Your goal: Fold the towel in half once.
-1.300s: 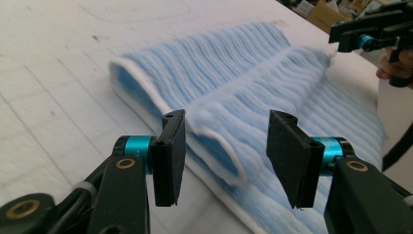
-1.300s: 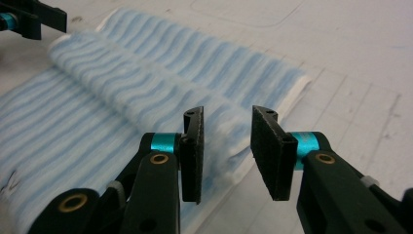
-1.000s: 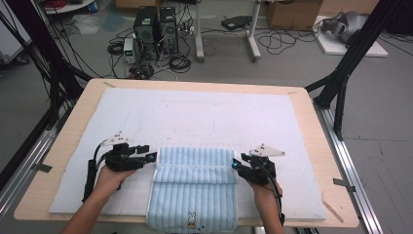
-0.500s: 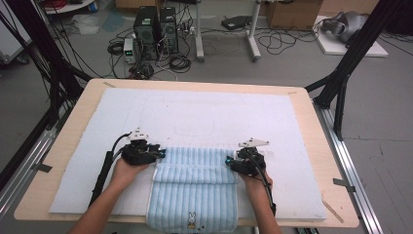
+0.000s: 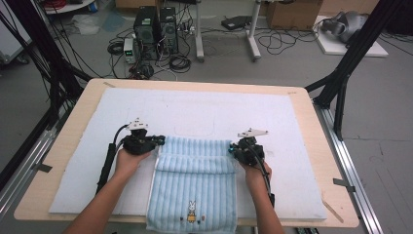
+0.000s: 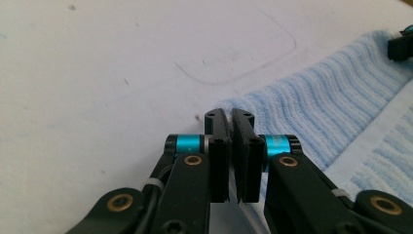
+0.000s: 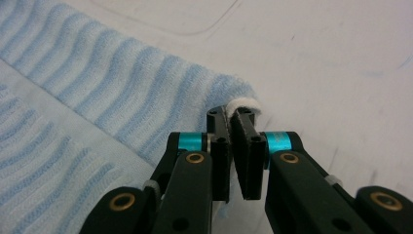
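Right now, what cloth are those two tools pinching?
On the wooden table lies a white mat. At its near edge lies a pale blue ribbed towel, far end folded over, with a small rabbit stitched near its hem.

You are working at a light wooden bench (image 5: 316,146) that fills the middle of the high view. A pale blue-white rectangular mat (image 5: 204,109) covers most of its top. On the mat, at lower centre, lies a light blue ribbed towel (image 5: 195,185), its far edge folded over and its near edge overhanging the bench's front.
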Action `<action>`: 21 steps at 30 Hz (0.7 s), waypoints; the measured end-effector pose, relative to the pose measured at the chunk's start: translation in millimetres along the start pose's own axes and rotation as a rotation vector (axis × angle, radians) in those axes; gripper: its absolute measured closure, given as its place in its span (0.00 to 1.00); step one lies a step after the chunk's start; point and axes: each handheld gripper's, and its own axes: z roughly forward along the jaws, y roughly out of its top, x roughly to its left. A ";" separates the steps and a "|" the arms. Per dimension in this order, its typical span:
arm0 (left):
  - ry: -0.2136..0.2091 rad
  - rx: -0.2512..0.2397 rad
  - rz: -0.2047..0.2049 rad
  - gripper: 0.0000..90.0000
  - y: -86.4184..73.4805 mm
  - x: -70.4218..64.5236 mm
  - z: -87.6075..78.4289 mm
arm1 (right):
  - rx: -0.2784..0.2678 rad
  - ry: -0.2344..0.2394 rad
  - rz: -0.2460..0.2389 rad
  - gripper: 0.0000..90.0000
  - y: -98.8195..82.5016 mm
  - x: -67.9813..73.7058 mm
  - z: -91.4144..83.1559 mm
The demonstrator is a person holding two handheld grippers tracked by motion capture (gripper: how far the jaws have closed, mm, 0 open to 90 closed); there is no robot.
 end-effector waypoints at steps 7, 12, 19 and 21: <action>0.020 -0.072 -0.001 0.95 12.7 11.5 11.2 | -0.032 -0.032 -0.021 0.95 19.2 -12.9 15.4; 0.038 -0.087 -0.027 0.94 18.2 22.3 17.9 | -0.044 -0.039 -0.009 0.95 31.8 -22.4 24.7; 0.055 -0.113 -0.036 0.94 29.7 31.1 25.5 | -0.064 -0.069 -0.003 0.94 38.6 -28.4 32.7; 0.057 -0.128 -0.031 0.94 31.7 30.4 27.1 | -0.071 -0.071 -0.001 0.94 39.1 -30.5 35.4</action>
